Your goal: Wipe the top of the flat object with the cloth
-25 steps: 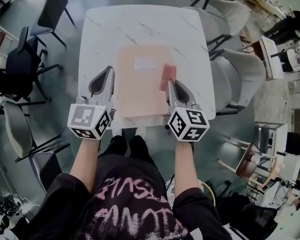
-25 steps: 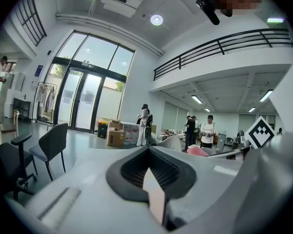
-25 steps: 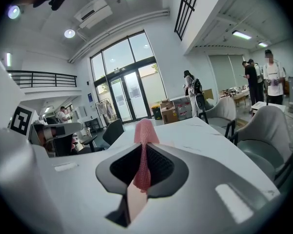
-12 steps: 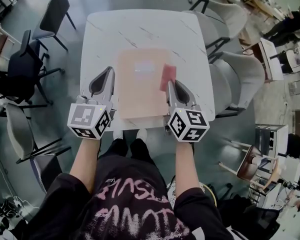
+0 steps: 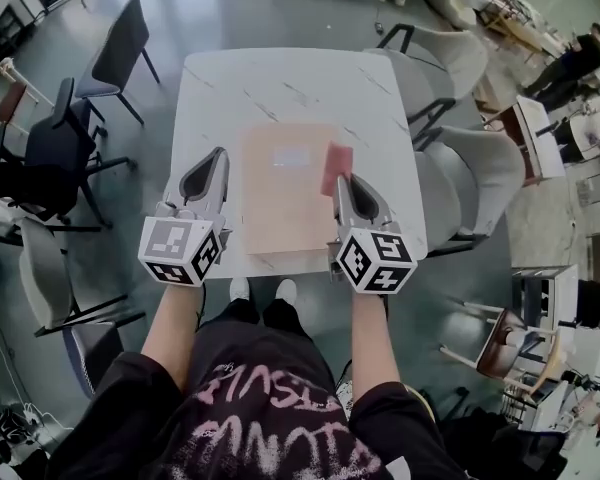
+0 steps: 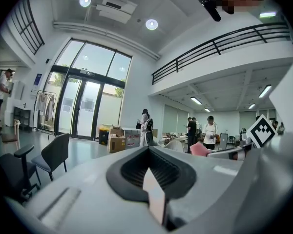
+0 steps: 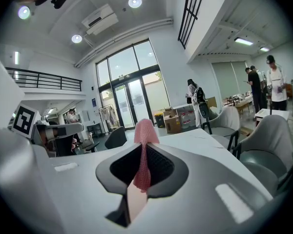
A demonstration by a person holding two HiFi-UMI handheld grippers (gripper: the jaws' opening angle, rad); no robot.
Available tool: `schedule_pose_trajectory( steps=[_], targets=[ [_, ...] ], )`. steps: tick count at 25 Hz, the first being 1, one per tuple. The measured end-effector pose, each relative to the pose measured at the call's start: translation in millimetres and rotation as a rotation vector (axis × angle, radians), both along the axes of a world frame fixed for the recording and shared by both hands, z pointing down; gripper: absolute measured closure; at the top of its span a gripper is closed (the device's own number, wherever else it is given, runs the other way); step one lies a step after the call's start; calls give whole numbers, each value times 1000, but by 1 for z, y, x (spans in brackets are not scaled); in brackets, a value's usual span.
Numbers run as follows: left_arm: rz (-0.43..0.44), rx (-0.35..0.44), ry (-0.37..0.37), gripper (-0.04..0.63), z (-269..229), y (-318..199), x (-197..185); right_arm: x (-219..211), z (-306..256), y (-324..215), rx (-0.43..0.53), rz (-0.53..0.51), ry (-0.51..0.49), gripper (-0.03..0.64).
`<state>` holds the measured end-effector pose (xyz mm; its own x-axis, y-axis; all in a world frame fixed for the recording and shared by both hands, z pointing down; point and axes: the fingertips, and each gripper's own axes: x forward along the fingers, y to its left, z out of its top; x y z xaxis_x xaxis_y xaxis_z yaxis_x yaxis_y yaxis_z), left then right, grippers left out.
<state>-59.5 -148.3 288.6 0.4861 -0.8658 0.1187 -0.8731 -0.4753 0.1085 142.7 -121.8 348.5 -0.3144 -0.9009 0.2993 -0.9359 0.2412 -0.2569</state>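
The table point(image 5: 280, 83) now sits lower in the head view, with more floor showing beyond it. The left gripper point(image 5: 218, 158) and right gripper point(image 5: 340, 180) reach slightly farther along it, so the cloth point(image 5: 337, 164) lies nearer the far edge of the flat object point(image 5: 285, 203).

A white marbled table point(image 5: 280, 83) stands on the grey floor point(image 5: 230, 8). Pale armchairs point(image 5: 470, 158) crowd its right edge, and a dark chair point(image 5: 115, 38) sits off its far left corner. People point(image 6: 145, 126) stand beside cardboard boxes point(image 6: 116, 143).

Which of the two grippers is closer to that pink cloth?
Right. The right gripper is shut on the pink cloth; the left gripper sits across the flat object, by its left edge.
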Motion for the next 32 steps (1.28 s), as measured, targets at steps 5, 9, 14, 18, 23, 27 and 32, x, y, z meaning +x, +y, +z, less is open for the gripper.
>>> schedule_pose_trajectory(
  steps=[5,9,14,18,23,27,32],
  targets=[
    [2,33,6,594,-17,0,-3,-1,-16,-2,36,6,3,569],
    [-1,56,6,594,-30,0,-5,-1,-25,0,57,7,2,569],
    [-2,83,12,594,-43,-2,-7,-1,-39,-2,87,11,5,569],
    [-2,100,12,594,-51,-1,-9,-1,-47,-2,106,13,6,569],
    [-13,117,17,594,-60,-1,-13,-2,-58,-2,127,8,11,569],
    [-19,132,22,594,-66,0,-15,-4,-66,-1,147,3,16,569],
    [-26,159,23,594,-75,2,-18,-5,-77,0,174,3,20,571]
  ],
)
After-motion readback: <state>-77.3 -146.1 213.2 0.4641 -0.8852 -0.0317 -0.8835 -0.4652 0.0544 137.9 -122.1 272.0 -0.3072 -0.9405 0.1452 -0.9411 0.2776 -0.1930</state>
